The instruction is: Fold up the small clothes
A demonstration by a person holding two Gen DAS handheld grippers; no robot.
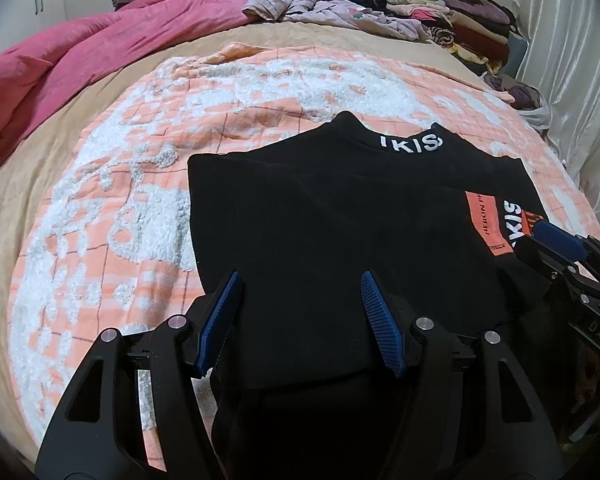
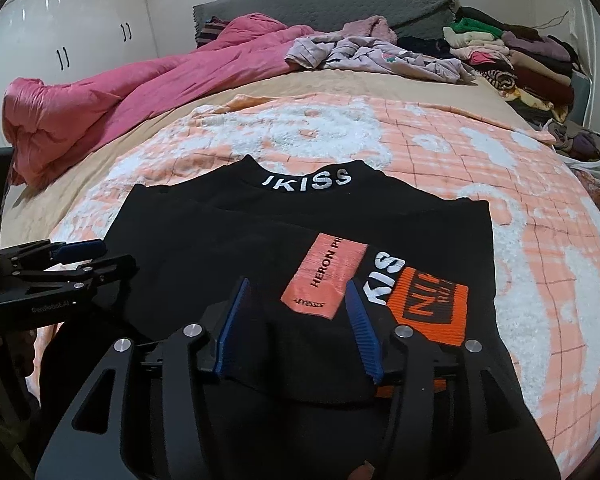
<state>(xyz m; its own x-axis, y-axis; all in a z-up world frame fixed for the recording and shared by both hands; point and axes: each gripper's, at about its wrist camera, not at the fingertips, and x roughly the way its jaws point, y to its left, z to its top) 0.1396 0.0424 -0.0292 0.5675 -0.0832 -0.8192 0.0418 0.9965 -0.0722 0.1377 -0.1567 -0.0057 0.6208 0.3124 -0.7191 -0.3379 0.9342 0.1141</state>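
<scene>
We see a black top (image 1: 340, 208) lying spread on a peach and white blanket (image 1: 148, 152) that covers the near part of the bed (image 1: 112, 46), its collar with white letters pointing to the far side. In the right wrist view the same top (image 2: 236, 240) shows a peach label (image 2: 324, 276) and an orange patch (image 2: 432, 304) on a piece folded across its near right part. Our left gripper (image 1: 300, 292) hovers over the near left part of the top with its blue pads apart; black cloth lies between and under them, but the pads do not press on it, so it is released. Our right gripper (image 2: 296, 300) stands over the near edge of the top beside the label, its pads likewise parted and clear of the cloth, grasping nothing. From the left wrist view the right gripper (image 1: 556, 240) shows at the right edge, just beside the label; from the right wrist view the left gripper (image 2: 76, 252) shows at the left edge. On the far side of the bed lie a crumpled pink quilt (image 2: 112, 92), some loose pale clothes (image 2: 372, 54), and stacked folded clothes (image 2: 516, 56) at the far right. White cupboards (image 2: 68, 28) stand at the far left.
</scene>
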